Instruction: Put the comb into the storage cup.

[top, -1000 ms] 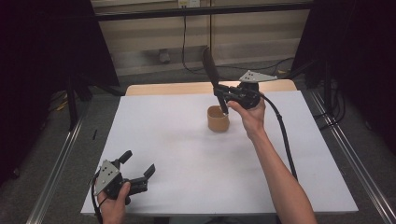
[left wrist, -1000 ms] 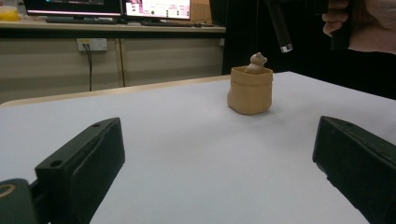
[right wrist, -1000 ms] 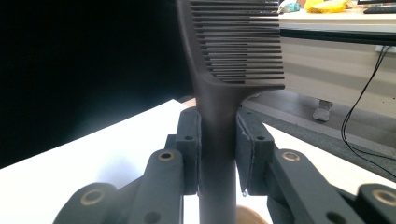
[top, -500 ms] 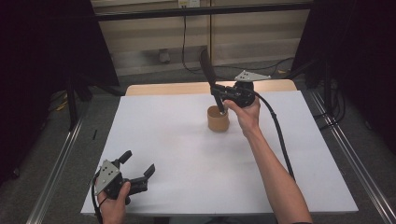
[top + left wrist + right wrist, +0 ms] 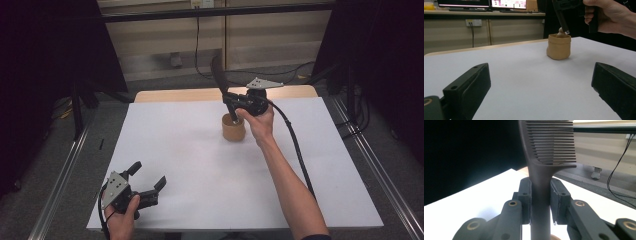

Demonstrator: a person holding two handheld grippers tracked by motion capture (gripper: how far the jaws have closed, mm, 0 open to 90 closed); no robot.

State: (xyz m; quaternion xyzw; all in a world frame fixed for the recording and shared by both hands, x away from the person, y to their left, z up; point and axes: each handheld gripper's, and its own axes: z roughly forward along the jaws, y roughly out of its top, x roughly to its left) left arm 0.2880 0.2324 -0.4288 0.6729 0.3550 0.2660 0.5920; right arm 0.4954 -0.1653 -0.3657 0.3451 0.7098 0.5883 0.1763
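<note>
A dark wide-toothed comb [image 5: 218, 75] [image 5: 549, 145] stands nearly upright, teeth end up, with my right gripper [image 5: 227, 97] [image 5: 541, 192] shut on its handle. The handle's lower end [image 5: 562, 22] reaches the mouth of a tan cup [image 5: 233, 131] [image 5: 559, 46] at the table's far middle. A rounded brown thing [image 5: 561, 31] pokes above the cup's rim. My left gripper [image 5: 148, 174] [image 5: 540, 68] rests low at the near left corner, open, with nothing between its jaws, pointing toward the cup.
A white sheet [image 5: 190, 160] covers the table, with a wooden edge [image 5: 175, 95] showing at the back. The right gripper's black cable [image 5: 295, 145] trails over the right half. Metal rails [image 5: 65, 170] run along the floor on both sides.
My right hand has sunk a little and shifted left with the comb, bringing the handle's end down to the cup's mouth. The left gripper has stayed where it was.
</note>
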